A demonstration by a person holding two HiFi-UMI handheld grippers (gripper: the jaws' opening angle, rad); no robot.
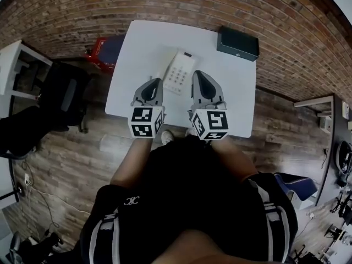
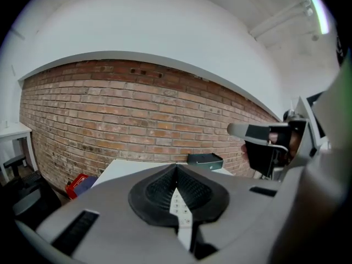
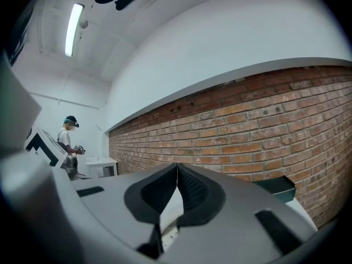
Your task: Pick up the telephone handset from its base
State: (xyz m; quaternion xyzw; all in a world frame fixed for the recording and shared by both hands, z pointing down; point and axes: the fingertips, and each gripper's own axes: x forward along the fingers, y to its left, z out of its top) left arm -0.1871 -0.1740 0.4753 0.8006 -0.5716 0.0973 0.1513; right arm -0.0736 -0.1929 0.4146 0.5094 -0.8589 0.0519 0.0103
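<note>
The white telephone [image 1: 179, 73] lies on the white table [image 1: 143, 43], its handset [image 1: 166, 65] resting along the base's left side. My left gripper [image 1: 156, 81] hovers just left of and nearer than the phone, jaws shut and empty. My right gripper [image 1: 198, 74] hovers close by the phone's right side, also shut with nothing held. In the left gripper view the pads [image 2: 165, 188] meet at the tip, and the phone's keypad [image 2: 179, 208] shows through the gap below. The right gripper view shows the same meeting pads [image 3: 192, 191] with a strip of the white phone [image 3: 171, 205] beneath.
A black box [image 1: 237, 43] sits at the table's far right corner, in front of a brick wall [image 1: 82, 15]. A red and blue item [image 1: 102, 49] lies on the floor left of the table. A person [image 3: 69, 139] stands far off by a white desk [image 3: 102, 164].
</note>
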